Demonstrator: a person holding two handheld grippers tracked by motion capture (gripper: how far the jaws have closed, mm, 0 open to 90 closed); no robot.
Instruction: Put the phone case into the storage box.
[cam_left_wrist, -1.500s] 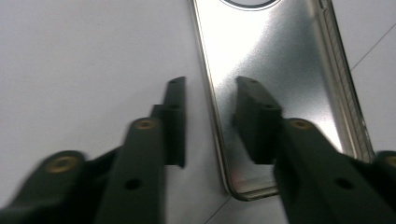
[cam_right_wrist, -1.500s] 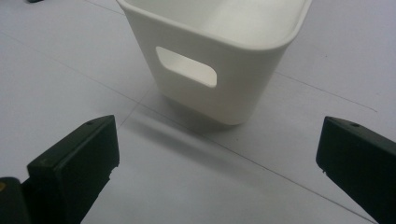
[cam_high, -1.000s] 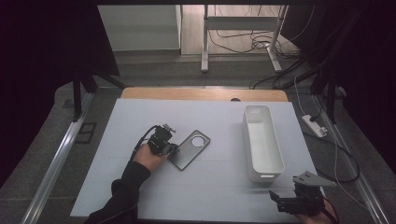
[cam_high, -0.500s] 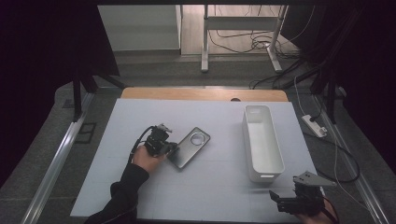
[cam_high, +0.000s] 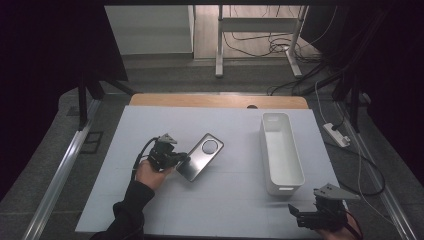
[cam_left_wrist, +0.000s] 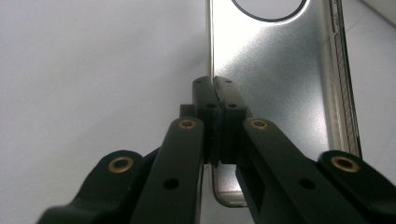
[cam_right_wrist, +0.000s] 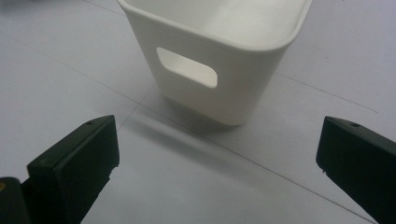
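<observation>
Left gripper (cam_left_wrist: 213, 88) pinches phone case (cam_left_wrist: 275, 79) edge; lift level, carry right to bin (cam_high: 281, 150); right gripper (cam_right_wrist: 217, 158) wide.

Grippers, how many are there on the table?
2. The left gripper pinches the silver phone case's edge, left of the white bin. The right gripper waits open near the bin's front end.

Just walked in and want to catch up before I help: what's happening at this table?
A person is working with a handheld gripper in each hand. The left gripper is shut on the long edge of a silvery phone case, near the middle of the white table. The right gripper is open and holds nothing, near the table's front edge, facing the short end of an empty white bin. The case is not yet in the bin.
</observation>
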